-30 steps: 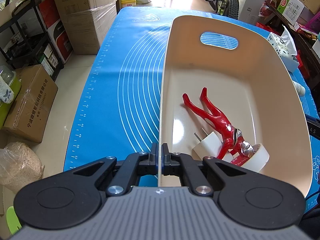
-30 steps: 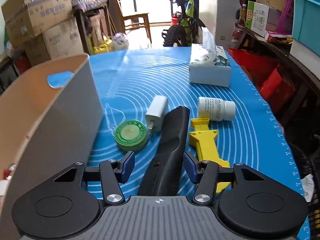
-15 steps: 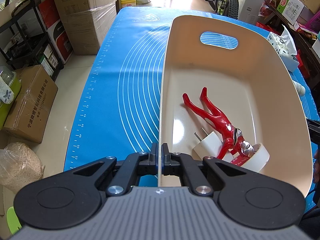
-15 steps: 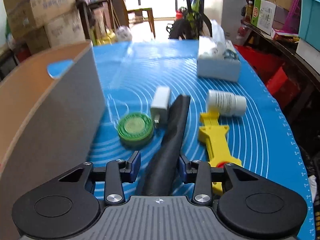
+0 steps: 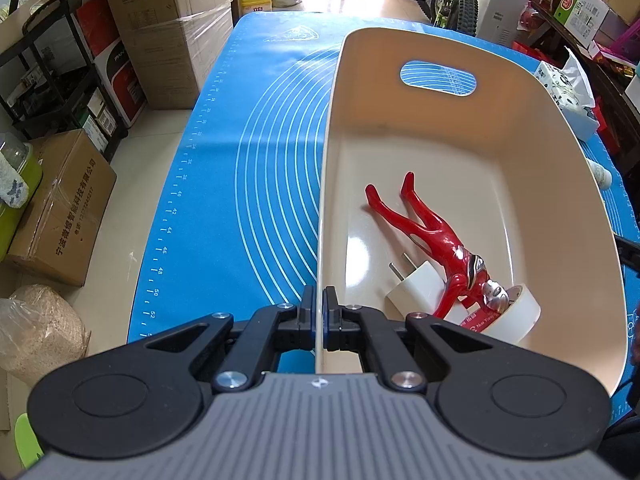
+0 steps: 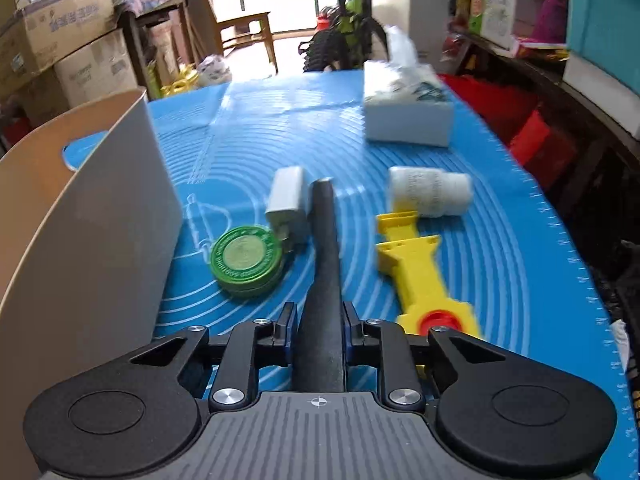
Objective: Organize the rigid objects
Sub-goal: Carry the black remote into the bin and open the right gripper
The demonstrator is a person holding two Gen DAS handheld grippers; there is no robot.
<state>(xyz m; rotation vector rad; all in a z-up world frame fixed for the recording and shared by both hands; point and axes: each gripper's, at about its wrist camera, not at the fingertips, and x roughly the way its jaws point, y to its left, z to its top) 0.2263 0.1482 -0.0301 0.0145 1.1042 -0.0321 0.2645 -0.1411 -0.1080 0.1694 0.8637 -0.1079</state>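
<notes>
Both pads of the right gripper [image 6: 319,334] clamp the black handle [image 6: 323,264].

Glossy plastic figurine [image 5: 436,240], smooth basket [image 5: 560,208]

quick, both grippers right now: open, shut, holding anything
Left gripper: shut on the near rim of the beige bin.
Right gripper: shut on the long black object.

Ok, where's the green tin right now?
Right wrist view, left of centre: the green tin lies on the blue mat, between the beige bin and the white charger.
</notes>
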